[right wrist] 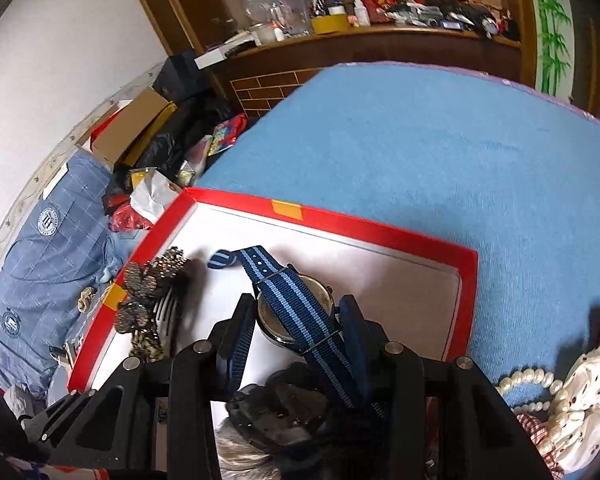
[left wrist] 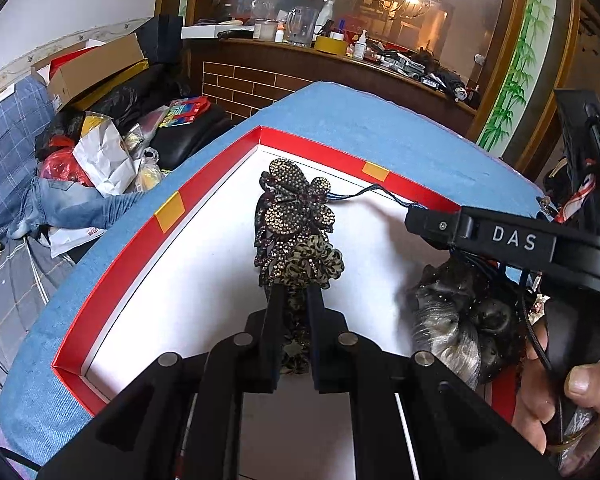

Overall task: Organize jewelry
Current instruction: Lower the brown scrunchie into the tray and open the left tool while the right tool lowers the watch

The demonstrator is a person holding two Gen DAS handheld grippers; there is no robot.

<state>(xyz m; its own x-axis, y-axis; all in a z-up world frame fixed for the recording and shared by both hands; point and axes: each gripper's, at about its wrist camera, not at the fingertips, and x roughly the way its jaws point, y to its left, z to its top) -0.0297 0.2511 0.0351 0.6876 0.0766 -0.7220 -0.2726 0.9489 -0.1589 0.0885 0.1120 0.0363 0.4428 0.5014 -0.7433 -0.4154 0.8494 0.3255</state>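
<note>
Right now both grippers are busy over the red box (right wrist: 380, 226), which sits on the blue cloth (right wrist: 420, 140), and the step in hand looks like loading jewelry into it. The left gripper (left wrist: 294, 308) is nearly closed on a leopard-print scrunchie (left wrist: 314, 264), with a sparkly flower hair clip (left wrist: 296, 204) at its far end; from this view I cannot tell whether the two are joined. The bundle hangs over or rests on the white floor of the box, near the far corner. The right gripper (right wrist: 300, 320) stands about half open with a watch (right wrist: 296, 312) between its jaws, the blue striped strap (right wrist: 260, 264) trailing ahead over the box floor. The pads seem to press on the case, so I judge it held.

A grey scrunchie (left wrist: 448, 320) already lies in the box beneath the right gripper. Pearls (right wrist: 536, 384) and other pieces wait outside on the cloth.

Next, each piece probably needs lowering onto a bare patch of floor, then releasing without tangling the strap in the clip.
</note>
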